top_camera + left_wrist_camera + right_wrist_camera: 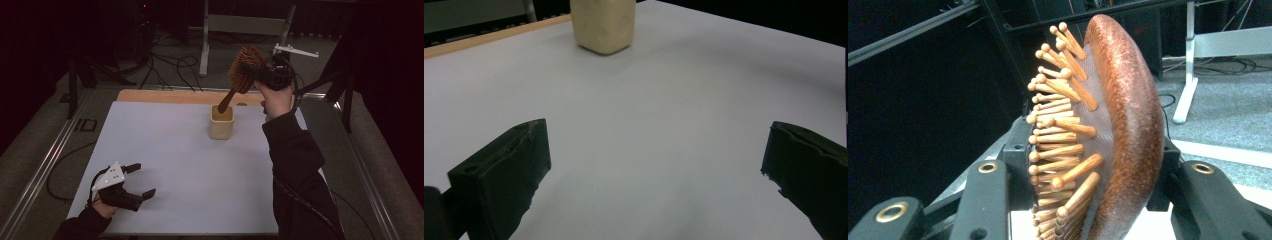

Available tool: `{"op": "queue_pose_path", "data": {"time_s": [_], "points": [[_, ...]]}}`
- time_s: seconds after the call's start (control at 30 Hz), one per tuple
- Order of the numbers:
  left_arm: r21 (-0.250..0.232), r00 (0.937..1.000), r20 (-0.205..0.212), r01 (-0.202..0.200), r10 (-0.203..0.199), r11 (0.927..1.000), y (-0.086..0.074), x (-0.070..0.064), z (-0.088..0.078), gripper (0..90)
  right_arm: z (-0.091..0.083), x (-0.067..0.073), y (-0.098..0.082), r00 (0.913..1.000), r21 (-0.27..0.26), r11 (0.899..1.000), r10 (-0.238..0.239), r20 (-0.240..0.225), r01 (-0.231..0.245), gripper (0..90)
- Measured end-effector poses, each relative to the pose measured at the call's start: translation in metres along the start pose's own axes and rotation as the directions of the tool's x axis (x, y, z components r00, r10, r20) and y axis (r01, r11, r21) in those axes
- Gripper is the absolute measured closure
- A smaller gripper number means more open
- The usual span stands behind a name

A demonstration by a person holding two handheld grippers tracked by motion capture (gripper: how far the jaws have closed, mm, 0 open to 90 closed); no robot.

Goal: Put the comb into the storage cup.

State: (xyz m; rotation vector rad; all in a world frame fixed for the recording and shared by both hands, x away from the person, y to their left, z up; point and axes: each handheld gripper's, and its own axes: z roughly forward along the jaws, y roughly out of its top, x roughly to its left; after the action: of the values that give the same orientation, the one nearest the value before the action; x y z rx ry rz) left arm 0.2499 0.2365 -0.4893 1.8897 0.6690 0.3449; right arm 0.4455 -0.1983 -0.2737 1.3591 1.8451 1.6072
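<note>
A wooden hairbrush (243,71) with peg bristles hangs tilted above a cream cup (221,123), its handle tip just at the cup's mouth. My right gripper (260,75) is shut on the brush head, high over the table's far side. In the right gripper view the brush head (1108,135) stands between the jaws, with its bristles pointing left. My left gripper (142,180) rests open near the table's front left corner with nothing between its fingers. In the left gripper view the cup (603,24) stands far ahead on the white sheet.
A white sheet (165,165) covers the table, with a strip of bare wood (165,96) along the far edge. Metal rails run along both sides. Cables and a stand's legs (205,45) lie on the floor beyond the table.
</note>
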Motion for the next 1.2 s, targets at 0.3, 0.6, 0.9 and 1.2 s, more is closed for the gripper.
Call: {"op": "queue_pose_path", "data": {"time_s": [0.3, 0.6, 0.9, 1.2], "points": [[-0.006, 1.0000, 0.004, -0.002, 0.002, 1.0000, 0.000, 0.000, -0.001, 0.0, 0.017, -0.009, -0.012, 0.9998, 0.025, 1.000, 0.007, 0.016, -0.007, 52.3], [-0.006, 0.9999, 0.007, -0.009, 0.009, 0.9999, 0.000, 0.000, -0.001, 0.0, 0.029, -0.015, -0.023, 0.9995, 0.041, 0.999, 0.019, 0.026, -0.020, 52.3], [-0.006, 0.9999, 0.006, -0.010, 0.010, 0.9999, 0.000, 0.000, -0.001, 0.0, 0.039, -0.020, -0.035, 0.9994, 0.054, 0.998, 0.025, 0.024, -0.027, 52.2], [-0.004, 0.9999, 0.010, -0.014, 0.014, 0.9999, 0.000, -0.001, -0.001, 0.0, 0.048, -0.025, -0.046, 0.9989, 0.074, 0.996, 0.043, 0.020, -0.044, 52.1]]}}
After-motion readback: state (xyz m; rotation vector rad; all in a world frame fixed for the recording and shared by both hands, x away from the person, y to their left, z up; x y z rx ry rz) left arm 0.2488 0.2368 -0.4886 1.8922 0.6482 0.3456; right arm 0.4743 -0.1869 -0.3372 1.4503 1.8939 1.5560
